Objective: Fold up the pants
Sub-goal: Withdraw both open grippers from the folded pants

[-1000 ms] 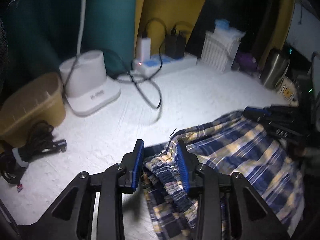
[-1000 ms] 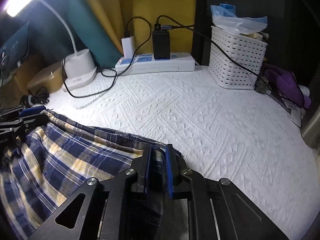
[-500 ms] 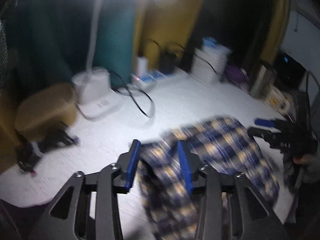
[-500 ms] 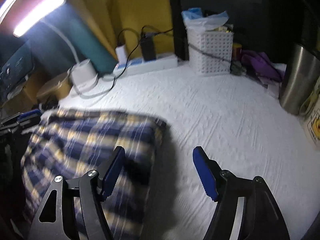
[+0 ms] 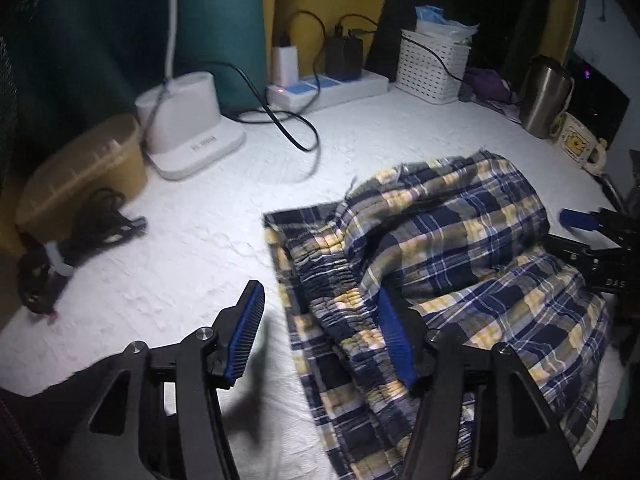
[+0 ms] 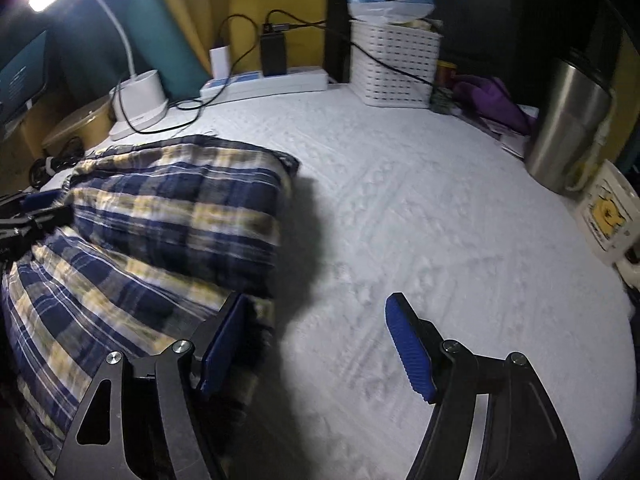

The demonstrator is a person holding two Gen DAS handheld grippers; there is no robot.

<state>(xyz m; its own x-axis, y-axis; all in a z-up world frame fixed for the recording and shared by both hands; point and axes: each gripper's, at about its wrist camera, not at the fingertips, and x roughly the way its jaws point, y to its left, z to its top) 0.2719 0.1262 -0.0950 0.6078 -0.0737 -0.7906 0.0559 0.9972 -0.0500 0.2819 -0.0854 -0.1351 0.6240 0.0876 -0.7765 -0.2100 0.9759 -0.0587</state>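
The blue and yellow plaid pants [image 5: 452, 240] lie in a loose fold on the white textured cover [image 5: 208, 248]. My left gripper [image 5: 320, 336] hovers over the gathered waistband and its jaws are opening. The waistband lies between them, and the left pad stands clear of the cloth. In the right wrist view the pants [image 6: 160, 216] fill the left side. My right gripper [image 6: 316, 344] is open over bare cover, its left finger at the cloth's edge and nothing held. Each gripper shows in the other's view: the right gripper [image 5: 580, 220] and the left gripper [image 6: 36, 204].
Along the back stand a white lamp base [image 5: 188, 128], a power strip [image 5: 328, 88] with chargers and trailing cables, and a white slatted basket [image 5: 432, 64]. A steel tumbler [image 5: 544, 96] and a printed mug [image 5: 576, 144] stand right. A brown box [image 5: 80, 168] and a cable bundle [image 5: 80, 232] lie left.
My right gripper opened, let go of the pants' edge and drew off to the right over the cover. My left gripper's jaws widened off the waistband. The pants settled into a fold.
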